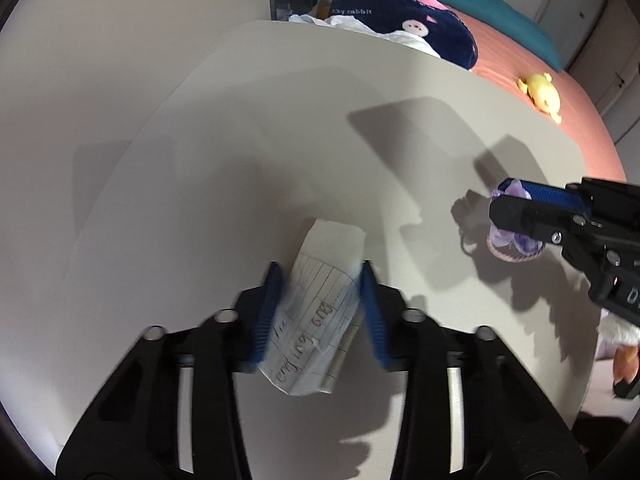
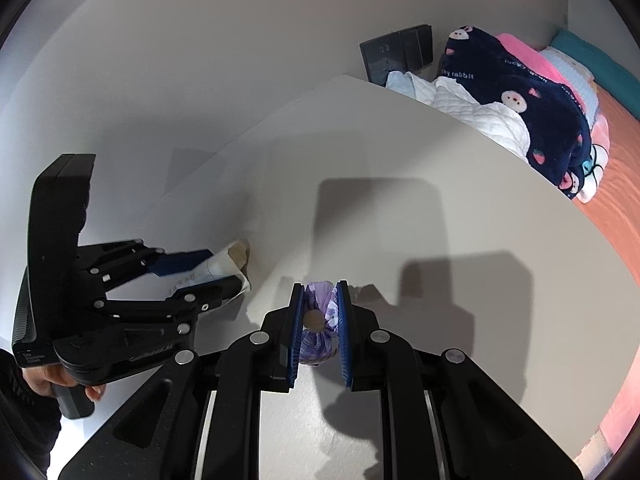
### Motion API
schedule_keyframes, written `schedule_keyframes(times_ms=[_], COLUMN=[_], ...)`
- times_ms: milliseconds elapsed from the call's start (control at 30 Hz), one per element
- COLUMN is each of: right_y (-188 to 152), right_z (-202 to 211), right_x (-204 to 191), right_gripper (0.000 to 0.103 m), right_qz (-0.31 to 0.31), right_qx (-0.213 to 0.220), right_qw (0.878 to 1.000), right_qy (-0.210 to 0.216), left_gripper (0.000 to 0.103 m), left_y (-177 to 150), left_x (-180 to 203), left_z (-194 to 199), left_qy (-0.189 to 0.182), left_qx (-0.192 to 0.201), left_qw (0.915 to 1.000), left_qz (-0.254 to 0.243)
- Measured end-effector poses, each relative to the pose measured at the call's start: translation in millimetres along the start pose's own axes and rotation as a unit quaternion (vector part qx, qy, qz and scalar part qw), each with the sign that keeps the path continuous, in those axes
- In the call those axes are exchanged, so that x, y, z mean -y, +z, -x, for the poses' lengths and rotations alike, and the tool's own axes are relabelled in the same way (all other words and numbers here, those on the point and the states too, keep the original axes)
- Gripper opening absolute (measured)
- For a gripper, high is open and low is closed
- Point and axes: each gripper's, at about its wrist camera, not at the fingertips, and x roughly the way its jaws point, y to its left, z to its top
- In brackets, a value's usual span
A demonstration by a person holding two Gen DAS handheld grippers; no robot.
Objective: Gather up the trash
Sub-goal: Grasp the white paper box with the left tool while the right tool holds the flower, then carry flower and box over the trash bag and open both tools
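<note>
**A:** From your left wrist view, how do your left tongs (image 1: 320, 308) stand?

**B:** They point steeply down at the table (image 1: 200, 160), and their blue pads pinch the folded paper (image 1: 316, 312) from both sides. The paper's far end lies on the table, well in from every edge. It is lined, with handwriting that reads something like "eng ing eng"; I cannot make out more.

**A:** And your other tool in that view?

**B:** Your right tongs (image 1: 516, 216) reach in from the table's right edge, closed on a purple bundle (image 1: 516, 240). Beyond the table's far edge lies a dark blanket (image 1: 400, 12) printed "lucky rabbit", only partly legible.

**A:** Now your right wrist view?

**B:** Your right tongs (image 2: 319, 328) tilt down over the middle of the table (image 2: 440, 160), pads pressed on the purple bundle (image 2: 320, 320), a crumpled patterned wad. Whether it touches the table I cannot tell. To the left, your hand (image 2: 60, 380) grips the handle of the left tongs (image 2: 216, 272), which clamp the folded paper (image 2: 236, 260). The blanket (image 2: 520, 100) again shows "rabbit".
</note>
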Motion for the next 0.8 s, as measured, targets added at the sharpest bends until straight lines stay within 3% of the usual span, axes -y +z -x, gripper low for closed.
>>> schedule_keyframes(times_ms=[167, 300, 800], right_y=[-5, -11, -51], right_z=[17, 33, 114], right_x=[2, 6, 36], right_gripper=[0.017, 0.017, 0.017], right_qz=[-0.007, -0.013, -0.043], right_qx=[0.012, 0.023, 0.082], right_qw=[1.0, 1.0, 0.996], right_qy=[0.0, 0.0, -0.013], left_gripper=[0.027, 0.027, 0.027], left_y=[-7, -16, -22], left_x=[8, 30, 121], left_z=[4, 13, 46], left_qy=[-0.014, 0.004, -0.028], left_qx=[0.002, 0.012, 0.045], left_qw=[0.9995, 0.9998, 0.9983], left_qz=[0.028, 0.013, -0.027])
